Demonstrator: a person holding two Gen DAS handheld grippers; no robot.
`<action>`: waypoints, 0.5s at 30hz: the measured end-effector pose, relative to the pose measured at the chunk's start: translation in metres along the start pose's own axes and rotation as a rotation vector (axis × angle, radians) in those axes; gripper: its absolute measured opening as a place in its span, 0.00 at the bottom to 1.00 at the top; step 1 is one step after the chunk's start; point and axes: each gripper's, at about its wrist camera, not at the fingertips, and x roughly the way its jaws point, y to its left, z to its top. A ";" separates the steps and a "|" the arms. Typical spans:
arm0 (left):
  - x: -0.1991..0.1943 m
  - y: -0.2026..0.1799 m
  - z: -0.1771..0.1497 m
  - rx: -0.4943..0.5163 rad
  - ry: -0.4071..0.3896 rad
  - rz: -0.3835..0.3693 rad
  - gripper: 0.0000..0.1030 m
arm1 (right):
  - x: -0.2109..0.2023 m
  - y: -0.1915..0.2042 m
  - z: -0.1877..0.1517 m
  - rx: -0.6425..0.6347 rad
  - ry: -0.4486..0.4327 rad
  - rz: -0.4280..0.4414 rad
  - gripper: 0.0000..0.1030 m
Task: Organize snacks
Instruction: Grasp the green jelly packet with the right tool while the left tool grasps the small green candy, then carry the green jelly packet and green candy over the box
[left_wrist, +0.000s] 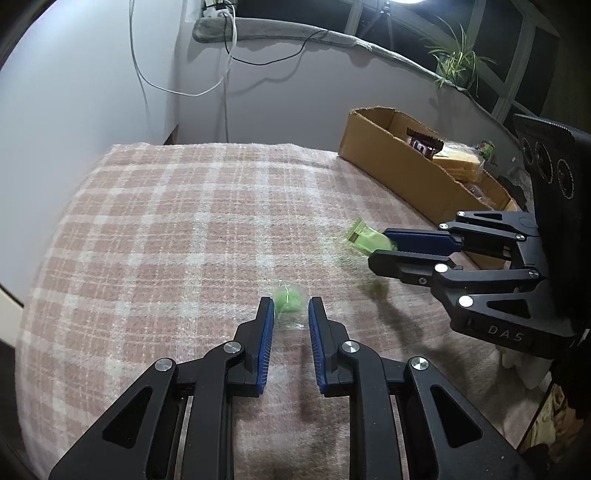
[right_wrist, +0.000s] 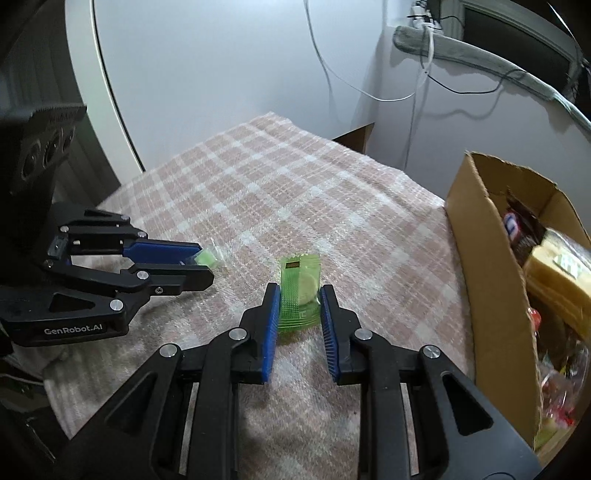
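My left gripper (left_wrist: 290, 306) is closed on a small green candy (left_wrist: 288, 300) in clear wrap, low over the pink checked cloth (left_wrist: 184, 221). The right wrist view shows that left gripper (right_wrist: 205, 263) at the left, with the candy (right_wrist: 205, 256) at its tips. My right gripper (right_wrist: 300, 295) is shut on a flat green snack packet (right_wrist: 298, 291), which stands upright between the blue pads. In the left wrist view the right gripper (left_wrist: 380, 246) holds this packet (left_wrist: 364, 239), blurred, above the cloth with a shadow under it.
An open cardboard box (left_wrist: 388, 166) (right_wrist: 480, 258) holding several wrapped snacks stands at the right edge of the cloth (right_wrist: 295, 184). White and black cables (left_wrist: 221, 74) hang down the wall behind. A potted plant (left_wrist: 456, 61) sits on the ledge at the back right.
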 end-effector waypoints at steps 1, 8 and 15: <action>-0.001 -0.001 -0.001 -0.003 -0.003 -0.001 0.17 | -0.002 -0.001 -0.001 0.007 -0.005 -0.001 0.22; -0.013 -0.010 0.003 -0.004 -0.034 -0.016 0.17 | -0.026 -0.004 -0.005 0.046 -0.052 -0.003 0.22; -0.026 -0.027 0.013 0.016 -0.077 -0.032 0.17 | -0.058 -0.013 -0.011 0.076 -0.106 -0.025 0.22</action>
